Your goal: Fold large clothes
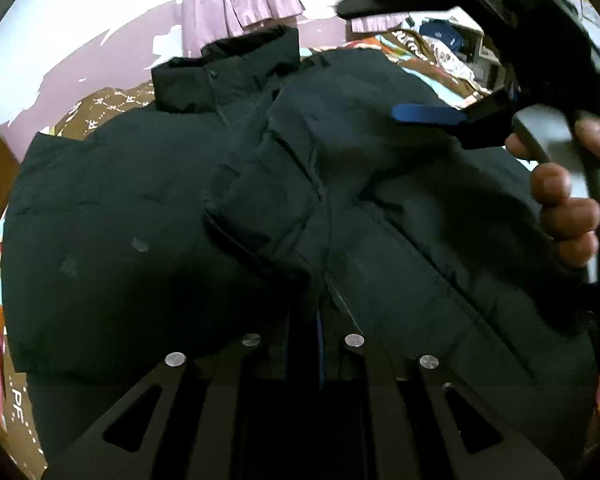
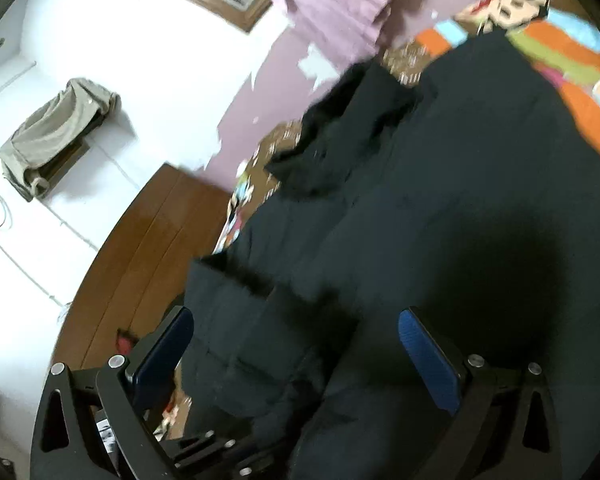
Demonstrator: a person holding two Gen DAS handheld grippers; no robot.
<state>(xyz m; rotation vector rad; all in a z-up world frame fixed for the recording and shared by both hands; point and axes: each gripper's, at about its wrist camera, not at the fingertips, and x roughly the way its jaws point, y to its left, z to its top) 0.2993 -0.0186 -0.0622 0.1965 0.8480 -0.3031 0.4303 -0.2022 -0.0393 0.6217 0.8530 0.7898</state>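
Black jacket (image 1: 140,208) is spread on a patterned bedcover (image 2: 572,56).
Left gripper (image 1: 320,320) is clenched on its fabric; right gripper (image 2: 296,344) is held released above it.

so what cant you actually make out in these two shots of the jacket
- Left wrist view: left gripper fingertips sit black on the black puffer jacket, so any cloth pinched between them is hidden.
- Left wrist view: the jacket's hem is covered by the gripper's own frame.
- Right wrist view: motion blur smears the jacket's collar.
- Right wrist view: right gripper is open over a sleeve; contact unclear.
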